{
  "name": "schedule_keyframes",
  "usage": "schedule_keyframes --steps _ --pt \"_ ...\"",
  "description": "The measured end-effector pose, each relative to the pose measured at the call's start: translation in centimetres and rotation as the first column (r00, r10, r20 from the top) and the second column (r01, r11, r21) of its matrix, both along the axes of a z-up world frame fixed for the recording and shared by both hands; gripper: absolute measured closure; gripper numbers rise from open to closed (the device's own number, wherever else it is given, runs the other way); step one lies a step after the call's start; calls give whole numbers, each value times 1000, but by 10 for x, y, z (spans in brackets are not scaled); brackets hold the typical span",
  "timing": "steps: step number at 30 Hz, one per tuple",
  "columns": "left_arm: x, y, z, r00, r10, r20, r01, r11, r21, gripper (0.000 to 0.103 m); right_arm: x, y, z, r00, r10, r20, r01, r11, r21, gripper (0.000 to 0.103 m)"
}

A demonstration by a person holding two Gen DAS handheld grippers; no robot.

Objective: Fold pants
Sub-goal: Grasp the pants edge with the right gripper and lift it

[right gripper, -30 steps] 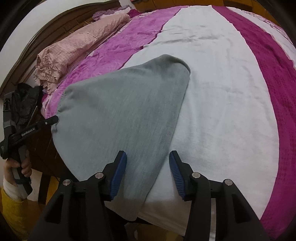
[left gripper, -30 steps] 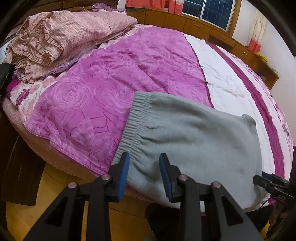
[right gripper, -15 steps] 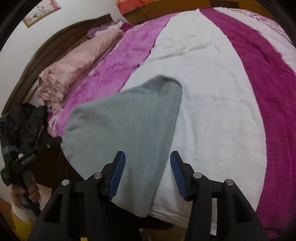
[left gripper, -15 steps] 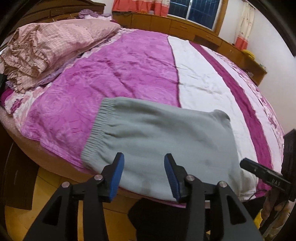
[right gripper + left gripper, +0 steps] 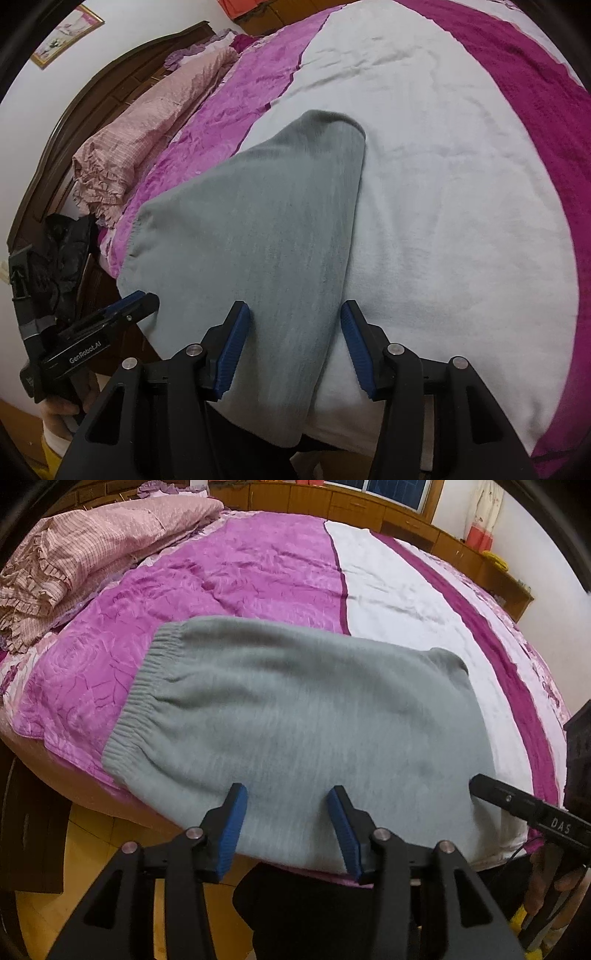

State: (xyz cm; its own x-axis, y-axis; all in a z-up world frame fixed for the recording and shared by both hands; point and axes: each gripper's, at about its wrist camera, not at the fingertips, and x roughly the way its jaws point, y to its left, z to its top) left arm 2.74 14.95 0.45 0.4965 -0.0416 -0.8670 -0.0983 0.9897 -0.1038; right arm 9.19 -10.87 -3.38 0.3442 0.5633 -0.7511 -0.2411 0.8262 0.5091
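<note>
The grey pants [image 5: 295, 731] lie folded flat on the near edge of the bed, their elastic waistband [image 5: 144, 690] to the left; they also show in the right wrist view [image 5: 258, 236]. My left gripper [image 5: 286, 827] is open and empty, just in front of the pants' near edge. My right gripper [image 5: 291, 343] is open and empty over the pants' near right corner, which hangs over the bed's edge. Each gripper shows in the other's view: the right one [image 5: 524, 805], the left one [image 5: 110, 317].
The bed has a purple quilt [image 5: 240, 572], a white blanket [image 5: 443, 184] and a magenta strip [image 5: 535, 92]. A pink ruffled quilt [image 5: 92, 550] is piled at the headboard [image 5: 74, 110]. Wooden floor [image 5: 85, 849] lies below the bed's edge. Wooden cabinets [image 5: 369, 506] line the far wall.
Both grippers have drawn back from the pants and tilted; the pants lie as before. Both stay open.
</note>
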Motion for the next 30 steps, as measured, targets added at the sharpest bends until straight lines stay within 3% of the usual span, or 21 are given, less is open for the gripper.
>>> schedule_keyframes --steps 2,5,8,12,18,22,24,25,26,28,30 --pt "0 -1 -1 1000 -3 -1 3 1000 -1 51 1 0 -3 1000 11 12 -12 1000 25 48" --pt "0 -1 -2 1000 -2 0 2 1000 -2 50 0 3 -5 999 22 35 -24 999 32 45" --pt "-2 -1 -2 1000 4 2 -4 1000 -4 49 0 4 -2 1000 27 13 -27 999 38 45" --pt "-3 -1 -2 1000 10 -4 -10 1000 -14 48 0 1 2 1000 25 -11 -23 989 147 45" --pt "-3 0 -3 1000 8 -8 -8 1000 -18 47 3 -3 -9 999 2 -39 5 983 186 49" --pt "-2 0 -4 1000 9 -8 -9 1000 -18 47 4 0 -10 1000 3 -14 0 984 180 50" --pt "-2 0 -3 1000 8 -7 -9 1000 -16 47 2 1 -9 1000 -5 0 5 986 164 59" --pt "-2 1 -4 1000 8 -7 -8 1000 -17 46 2 -1 -9 1000 -18 -3 18 988 155 76" --pt "-2 1 -4 1000 7 -8 -7 1000 -17 46 2 -4 -9 999 -30 -16 33 986 166 85" --pt "-2 1 -4 1000 5 -8 -5 1000 -19 46 3 -14 -8 997 -53 -51 65 964 260 89" --pt "-2 1 -4 1000 8 -8 -9 1000 -20 46 3 -17 -4 998 -53 -42 63 956 288 90"
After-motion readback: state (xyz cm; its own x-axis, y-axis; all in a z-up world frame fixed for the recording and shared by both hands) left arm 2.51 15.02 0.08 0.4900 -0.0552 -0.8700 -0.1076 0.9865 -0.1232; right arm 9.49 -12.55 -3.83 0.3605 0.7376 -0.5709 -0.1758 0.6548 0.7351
